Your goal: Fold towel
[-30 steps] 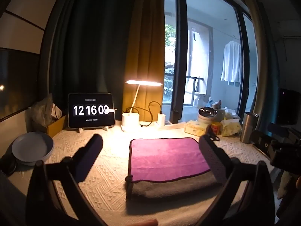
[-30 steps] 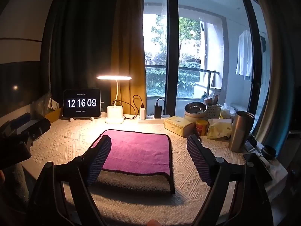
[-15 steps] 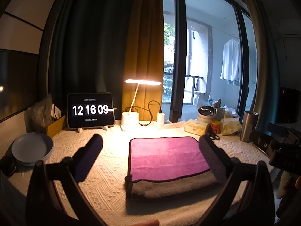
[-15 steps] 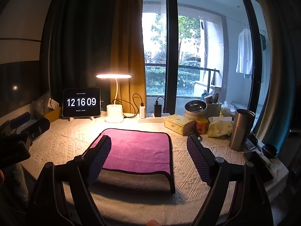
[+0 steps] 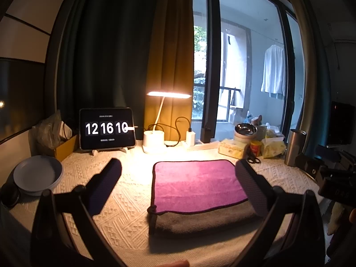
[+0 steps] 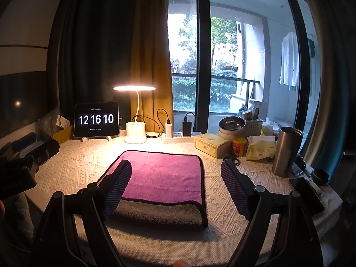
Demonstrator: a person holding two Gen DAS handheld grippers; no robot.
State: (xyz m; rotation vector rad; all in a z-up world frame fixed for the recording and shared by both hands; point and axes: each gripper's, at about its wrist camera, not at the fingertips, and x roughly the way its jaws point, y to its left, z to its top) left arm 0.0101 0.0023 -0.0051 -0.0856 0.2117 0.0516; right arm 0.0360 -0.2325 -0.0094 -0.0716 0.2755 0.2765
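One plush purple-and-grey towel (image 5: 195,184) lies folded, rectangular.

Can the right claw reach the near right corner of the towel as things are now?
Probably yes. The right claw is open and empty above the towel, and nothing lies on that corner; the steel tumbler stands well aside.
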